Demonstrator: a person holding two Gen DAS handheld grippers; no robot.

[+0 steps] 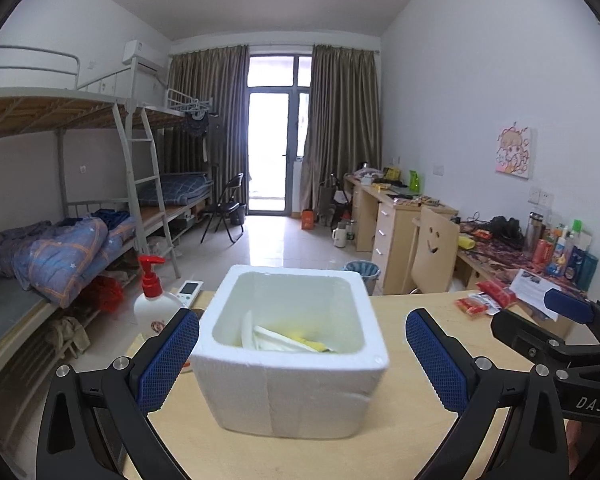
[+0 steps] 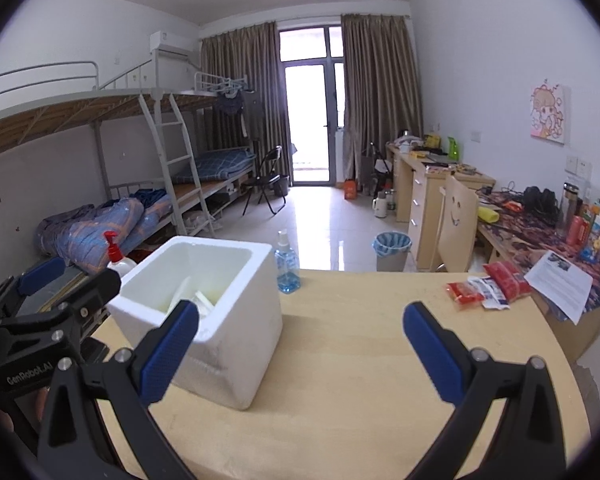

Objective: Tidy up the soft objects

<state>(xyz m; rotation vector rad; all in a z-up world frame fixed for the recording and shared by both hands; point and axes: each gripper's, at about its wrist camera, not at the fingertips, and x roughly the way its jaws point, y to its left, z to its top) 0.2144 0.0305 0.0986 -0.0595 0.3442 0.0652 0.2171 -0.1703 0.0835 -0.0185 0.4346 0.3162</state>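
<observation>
Foam box between wide grippers

Left hand-held gripper gapes wide around the upright, open-topped foam box on the worktop, holding white and yellow pieces. Right hand-held gripper gapes wide, empty. Red packets lie far right.

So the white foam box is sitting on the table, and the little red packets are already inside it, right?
Not quite. The white foam box is on the table, but the red packets are not inside it. They lie on the table near its far right edge, apart from the box. The right wrist view shows this best.
</observation>
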